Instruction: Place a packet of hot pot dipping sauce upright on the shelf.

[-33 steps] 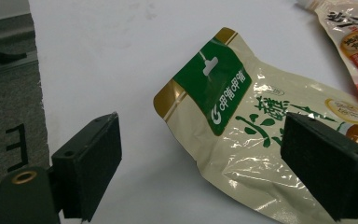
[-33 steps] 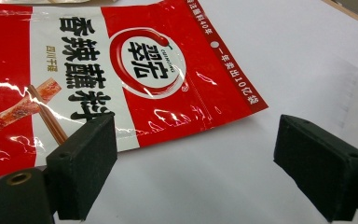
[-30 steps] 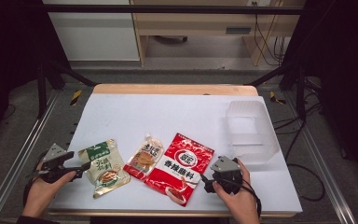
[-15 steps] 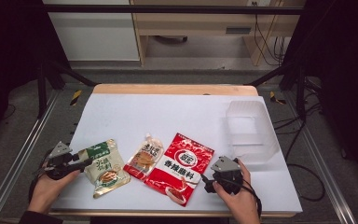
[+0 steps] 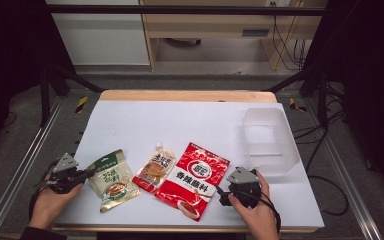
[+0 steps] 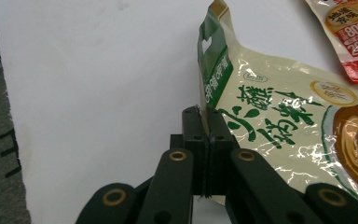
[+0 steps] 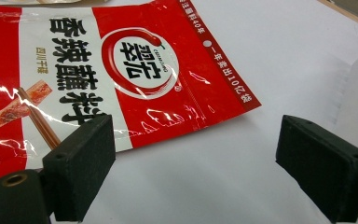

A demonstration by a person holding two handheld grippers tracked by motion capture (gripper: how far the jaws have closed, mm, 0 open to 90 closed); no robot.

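- Here, my left tongs [image 6: 204,140] have just been closing, and the two black blocky pads now pinch the thin sealed edge of the cream-and-green pouch [image 6: 279,126] between them.
- In the high view those left tongs [image 5: 86,173] sit at the pouch's [image 5: 111,179] left edge, near the front left corner of the bench [image 5: 190,120].
- The pouch is a glossy, crinkled foil bag with a green header band, a punched hanging slot at the top and a brown round picture lower down; it lies mostly flat, with the pinched edge standing up.
- My right tongs [image 7: 196,154] stand wide, matte square pads well apart, with bare white bench between them.
- Just beyond the left pad lies the red-and-white sachet [image 7: 98,79], flat, shiny, rectangular, with a round logo.
- From above, my right tongs [image 5: 224,192] rest beside that sachet's [image 5: 192,179] right edge.
- Between the two packets lies a small spouted pouch [image 5: 154,168], orange and glossy.
- Farther right stands a clear, frosted plastic tub [image 5: 270,140], rectangular with rounded corners.
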